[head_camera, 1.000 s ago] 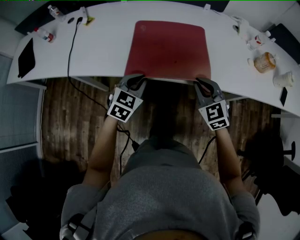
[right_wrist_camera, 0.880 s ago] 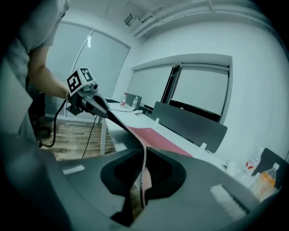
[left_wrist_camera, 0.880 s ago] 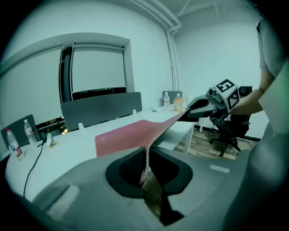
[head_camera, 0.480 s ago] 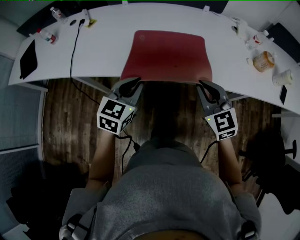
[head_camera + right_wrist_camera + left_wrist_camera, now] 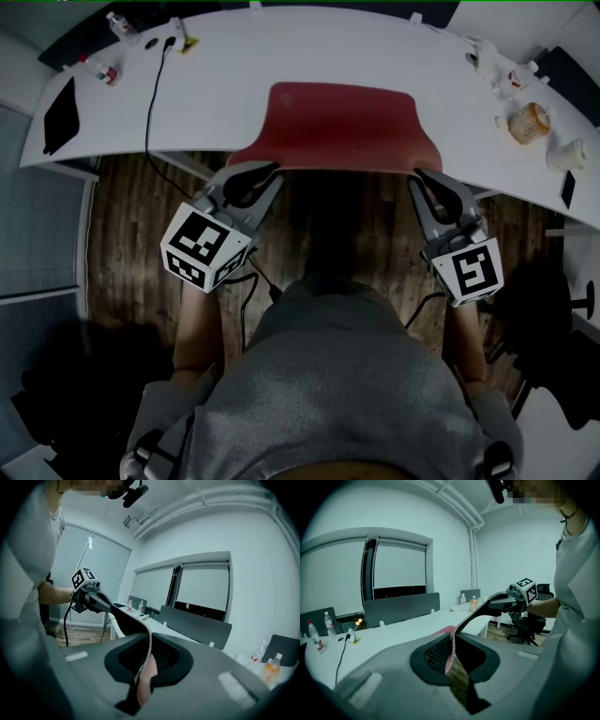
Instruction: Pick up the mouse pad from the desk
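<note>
A red mouse pad point(image 5: 333, 122) lies on the white desk point(image 5: 225, 75), its near edge raised off the desk's front edge and bowed between my two grippers. My left gripper point(image 5: 253, 172) is shut on the pad's near left corner. My right gripper point(image 5: 429, 178) is shut on the near right corner. In the left gripper view the pad's stitched edge point(image 5: 451, 648) runs between the jaws across to the right gripper point(image 5: 506, 601). The right gripper view shows the pad's edge point(image 5: 149, 651) clamped the same way, with the left gripper point(image 5: 91, 597) at its other end.
A black cable point(image 5: 148, 94) crosses the desk's left part and hangs over the front edge. Small bottles point(image 5: 98, 70) and a black flat object point(image 5: 58, 114) sit at far left. An orange bottle point(image 5: 527, 122) and a white cup point(image 5: 565, 155) stand at right. An office chair point(image 5: 562, 300) is at lower right.
Both grippers have risen and drawn back toward the person with the pad's near corners in them. The pad's near edge has lifted off the desk.
</note>
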A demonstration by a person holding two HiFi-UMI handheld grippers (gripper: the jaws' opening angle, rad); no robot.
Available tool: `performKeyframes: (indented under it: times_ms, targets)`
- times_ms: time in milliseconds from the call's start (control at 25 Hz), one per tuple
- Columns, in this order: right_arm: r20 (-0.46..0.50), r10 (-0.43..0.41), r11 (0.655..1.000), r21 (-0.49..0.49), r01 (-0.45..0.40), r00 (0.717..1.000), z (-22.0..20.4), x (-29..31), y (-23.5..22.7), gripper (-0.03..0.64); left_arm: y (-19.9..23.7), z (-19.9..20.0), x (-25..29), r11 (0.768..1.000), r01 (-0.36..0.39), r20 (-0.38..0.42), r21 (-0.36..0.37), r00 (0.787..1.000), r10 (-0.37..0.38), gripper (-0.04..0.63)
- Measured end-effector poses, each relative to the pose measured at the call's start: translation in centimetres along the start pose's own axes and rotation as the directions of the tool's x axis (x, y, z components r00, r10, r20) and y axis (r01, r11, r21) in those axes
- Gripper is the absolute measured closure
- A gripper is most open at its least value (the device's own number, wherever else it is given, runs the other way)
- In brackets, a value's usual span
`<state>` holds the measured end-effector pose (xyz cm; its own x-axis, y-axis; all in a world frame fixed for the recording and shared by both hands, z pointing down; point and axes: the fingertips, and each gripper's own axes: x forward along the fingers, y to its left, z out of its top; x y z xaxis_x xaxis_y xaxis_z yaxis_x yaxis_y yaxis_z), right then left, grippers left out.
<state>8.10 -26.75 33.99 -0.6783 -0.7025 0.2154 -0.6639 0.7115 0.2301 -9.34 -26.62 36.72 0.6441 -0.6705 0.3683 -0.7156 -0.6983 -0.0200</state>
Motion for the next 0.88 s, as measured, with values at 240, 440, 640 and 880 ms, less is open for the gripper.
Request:
performKeyframes:
  times_ms: [240,440,640,880]
  targets:
    - [0.019,0.051,0.999,0.005,-0.052,0.999,2.2,-2.4,1.2,0.601,-1.6,1.6,-2.8,0.999,0.052,0.004,0.007,0.999,-0.052,0.566]
    - [-0.012,0.106,0.994,0.010,-0.106,0.994,3.6,-4.0,2.6,0.601,-2.7,2.5,-5.1,0.997,0.076,-0.026,0.024,0.997,-0.075,0.566]
    - [-0.002,0.190,0.982,0.010,-0.190,0.982,5.2,-5.7,3.6,0.601,-4.1,3.6,-6.7,0.992,0.113,-0.067,0.056,0.992,-0.109,0.566]
    - [0.000,0.234,0.972,0.030,-0.234,0.972,5.8,-6.9,4.2,0.601,-4.9,4.1,-7.6,0.988,0.145,-0.075,0.062,0.987,-0.140,0.568]
